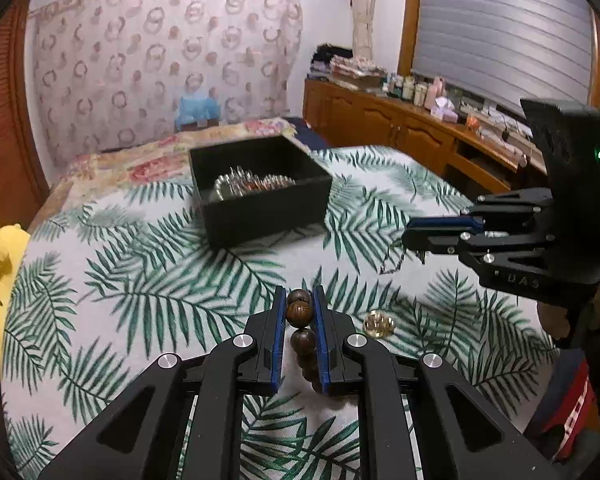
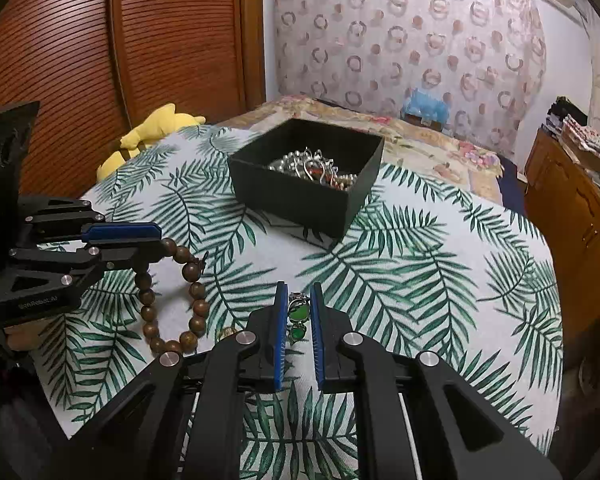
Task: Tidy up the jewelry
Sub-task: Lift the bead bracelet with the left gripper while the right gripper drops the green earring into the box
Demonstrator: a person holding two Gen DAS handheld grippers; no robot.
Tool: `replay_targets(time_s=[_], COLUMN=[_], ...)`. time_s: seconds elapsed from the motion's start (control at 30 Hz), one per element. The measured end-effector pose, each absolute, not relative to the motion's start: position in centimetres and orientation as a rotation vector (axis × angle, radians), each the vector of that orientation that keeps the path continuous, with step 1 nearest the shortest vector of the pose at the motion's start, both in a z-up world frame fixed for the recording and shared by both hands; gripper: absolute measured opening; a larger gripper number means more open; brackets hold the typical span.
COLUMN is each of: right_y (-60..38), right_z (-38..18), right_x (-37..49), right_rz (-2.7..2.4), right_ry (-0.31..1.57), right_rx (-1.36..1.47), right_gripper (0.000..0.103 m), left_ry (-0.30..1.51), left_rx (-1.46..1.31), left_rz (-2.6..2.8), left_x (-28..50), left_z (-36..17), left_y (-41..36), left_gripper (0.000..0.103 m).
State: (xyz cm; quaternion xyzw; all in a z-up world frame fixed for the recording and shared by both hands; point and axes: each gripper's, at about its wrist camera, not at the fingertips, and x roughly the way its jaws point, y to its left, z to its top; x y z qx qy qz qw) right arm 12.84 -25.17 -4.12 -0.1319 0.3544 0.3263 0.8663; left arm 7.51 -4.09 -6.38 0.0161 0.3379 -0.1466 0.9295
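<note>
At the far left, a soft yellow plush toy is seen lying at the edge of the bed, whose white cover printed with green palm fronds carries everything. Next, the left tongs are clamped on a bracelet of round, dark brown wooden beads; in the right wrist view its loop is seen hanging from the blue pads above the cover, the lowest beads hidden behind the right tool. One carved bead is pinched between the pads in the left wrist view. A small round gold-coloured piece lies on the cover just right of those tongs. Further back, near the middle, a square matte black open box rests on the cover, with shiny silver-coloured and reddish jewellery heaped inside. To the right, the right tongs are closed on a silvery piece set with smooth green stones, held above the cover, well short of the box.
</note>
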Motion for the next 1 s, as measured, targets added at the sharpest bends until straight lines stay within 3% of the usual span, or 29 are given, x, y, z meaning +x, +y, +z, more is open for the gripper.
replay_targets(time_s=[1.0], right_y=[-23.6], right_z=[1.4], right_x=[16.3], right_rz=[0.683], right_ry=[0.666], right_rx=[-0.251], right_gripper=[0.013], left_ry=[0.557], left_rx=[0.046], left_rz=[-0.235], left_x=[8.7], left_z=[0.0], left_y=[-1.6], left_gripper=[0.012])
